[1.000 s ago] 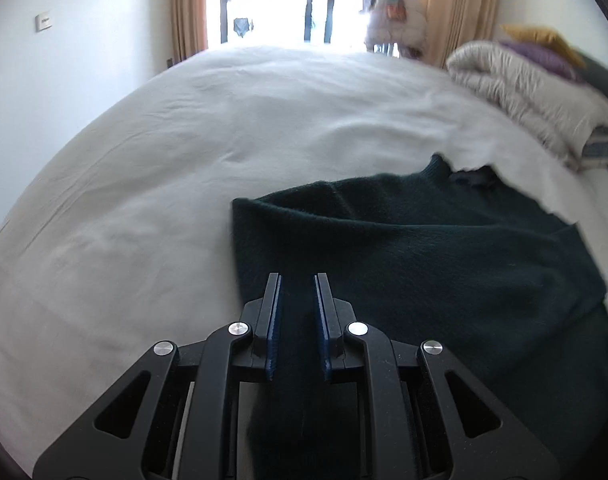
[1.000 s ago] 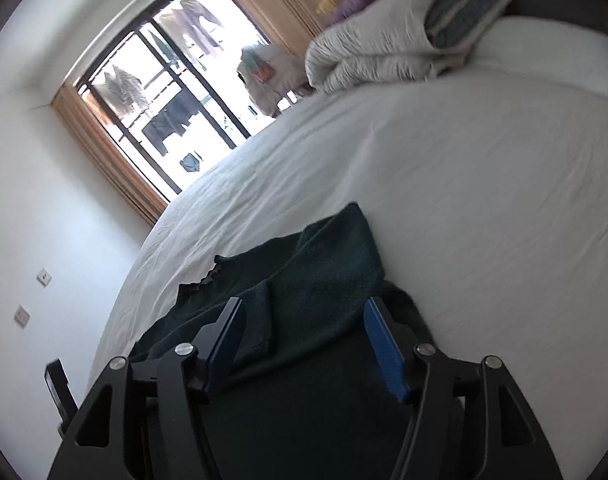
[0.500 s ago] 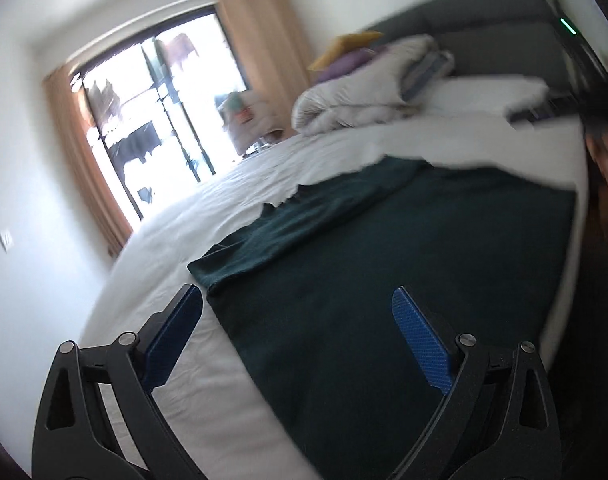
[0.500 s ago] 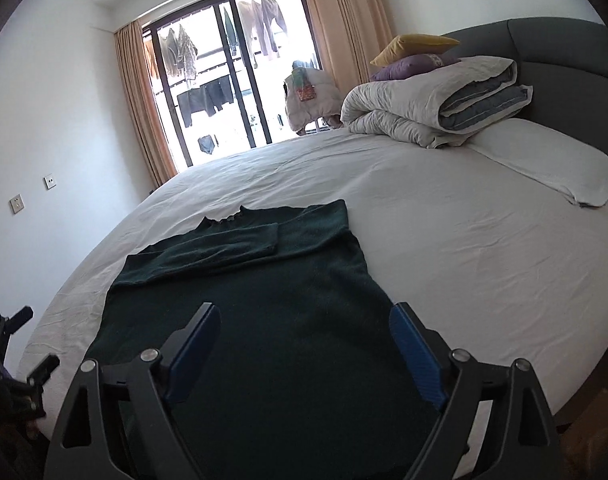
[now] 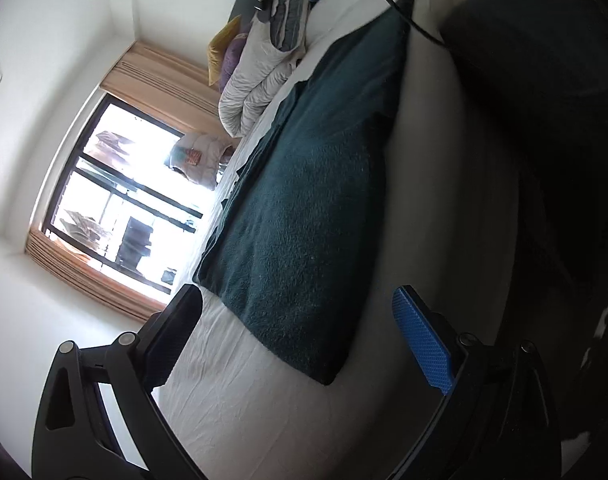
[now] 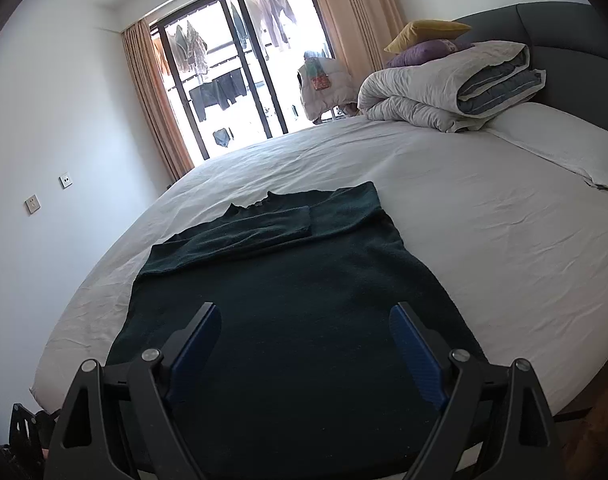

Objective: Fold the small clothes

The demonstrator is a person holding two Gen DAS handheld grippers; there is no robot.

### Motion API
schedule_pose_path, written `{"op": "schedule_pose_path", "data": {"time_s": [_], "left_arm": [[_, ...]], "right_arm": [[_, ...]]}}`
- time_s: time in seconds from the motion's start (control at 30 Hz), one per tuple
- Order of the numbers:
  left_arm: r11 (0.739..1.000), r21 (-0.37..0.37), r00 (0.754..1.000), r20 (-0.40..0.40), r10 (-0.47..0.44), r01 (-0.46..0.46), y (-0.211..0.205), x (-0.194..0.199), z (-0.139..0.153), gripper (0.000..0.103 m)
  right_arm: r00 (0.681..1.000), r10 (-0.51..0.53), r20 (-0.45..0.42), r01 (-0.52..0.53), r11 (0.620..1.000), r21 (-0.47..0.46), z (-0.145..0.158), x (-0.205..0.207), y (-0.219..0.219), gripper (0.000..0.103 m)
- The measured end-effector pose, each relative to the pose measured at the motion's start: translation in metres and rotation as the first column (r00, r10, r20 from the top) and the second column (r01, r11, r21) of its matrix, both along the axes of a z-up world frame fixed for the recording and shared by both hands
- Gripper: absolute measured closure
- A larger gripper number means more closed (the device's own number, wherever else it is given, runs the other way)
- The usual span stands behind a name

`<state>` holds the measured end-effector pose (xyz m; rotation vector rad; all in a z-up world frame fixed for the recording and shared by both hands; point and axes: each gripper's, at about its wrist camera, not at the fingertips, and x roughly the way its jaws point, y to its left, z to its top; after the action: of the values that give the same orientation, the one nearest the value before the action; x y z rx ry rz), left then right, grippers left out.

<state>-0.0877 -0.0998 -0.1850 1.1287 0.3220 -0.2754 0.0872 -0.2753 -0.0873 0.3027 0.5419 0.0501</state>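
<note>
A dark green sweater [image 6: 288, 300] lies flat on the white bed [image 6: 484, 220], with one sleeve [image 6: 244, 228] folded across its chest and its hem toward me. My right gripper [image 6: 304, 312] is open and empty, held above the sweater's lower part. In the left wrist view the camera is rolled sideways; the sweater [image 5: 304, 208] stretches away, its near corner between the fingers. My left gripper [image 5: 300, 304] is open and empty, off the cloth.
A rolled grey duvet [image 6: 452, 88] with yellow and purple pillows [image 6: 424, 36] and a white pillow [image 6: 560, 140] lie at the head of the bed by the dark headboard. A window with curtains [image 6: 240, 72] is beyond. The bed's edge is close below me.
My left gripper opened, let go of the sweater, pulled back and rolled sideways. My right gripper drew back from the cloth and rose, still open. The sleeve now lies folded across the chest.
</note>
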Motion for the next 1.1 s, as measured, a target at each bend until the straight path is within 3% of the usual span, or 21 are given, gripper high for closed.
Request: {"op": "schedule_pose_path", "data": {"time_s": [0.13,0.3,0.43,0.5,0.53,0.57,0.67,0.77,0.8,0.87,0.93,1.1], "left_arm": [[0.998,0.024,0.998,0.021,0.051,-0.052,0.006,0.015,-0.006,0.006],[0.997,0.059,0.998,0.055,0.038,-0.042,0.005,0.024,-0.022,0.007],[0.999,0.021,0.999,0.009,0.039,-0.039,0.007,0.03,-0.018,0.032],[0.999,0.013,0.999,0.013,0.041,-0.041,0.006,0.03,-0.016,0.05],[0.999,0.011,0.998,0.024,0.051,-0.051,0.007,0.031,-0.015,0.064],[0.998,0.0,0.997,0.03,0.065,-0.065,0.007,0.033,-0.012,0.071],[0.994,-0.059,0.995,0.041,0.089,-0.087,0.013,0.043,0.002,0.071],[0.998,-0.028,0.998,0.034,0.06,-0.059,0.008,0.043,0.0,0.071],[0.998,-0.014,0.998,0.022,0.053,-0.053,0.006,0.044,-0.003,0.071],[0.999,-0.017,0.999,-0.016,0.048,-0.048,0.006,0.047,-0.005,0.089],[0.997,-0.048,0.998,-0.046,0.05,-0.052,0.007,0.05,-0.002,0.098],[0.983,-0.163,0.993,-0.089,0.074,-0.088,0.015,0.057,0.021,0.1]], "right_arm": [[1.0,0.0,0.0,0.0,1.0,0.014,0.001,-0.001,0.0,0.015],[1.0,0.008,-0.006,-0.008,1.0,0.016,0.001,0.0,0.002,0.015],[1.0,0.017,-0.003,-0.017,1.0,0.004,0.003,-0.001,0.006,0.015],[1.0,0.02,0.006,-0.02,1.0,-0.006,0.006,-0.002,0.009,0.015],[1.0,0.021,0.011,-0.021,1.0,-0.01,0.008,-0.003,0.009,0.015],[1.0,0.021,0.015,-0.021,1.0,-0.014,0.01,-0.004,0.01,0.015],[0.999,0.026,0.022,-0.026,0.999,-0.022,0.014,-0.006,0.011,0.015],[0.999,0.044,0.021,-0.043,0.998,-0.052,0.017,-0.009,0.014,0.016],[0.998,0.055,0.018,-0.053,0.996,-0.071,0.018,-0.011,0.015,0.016],[0.997,0.079,0.007,-0.077,0.989,-0.128,0.019,-0.016,0.018,0.018],[0.995,0.103,-0.008,-0.102,0.97,-0.223,0.018,-0.025,0.02,0.019],[0.992,0.114,-0.063,-0.13,0.873,-0.47,0.007,-0.054,0.014,0.02]]}}
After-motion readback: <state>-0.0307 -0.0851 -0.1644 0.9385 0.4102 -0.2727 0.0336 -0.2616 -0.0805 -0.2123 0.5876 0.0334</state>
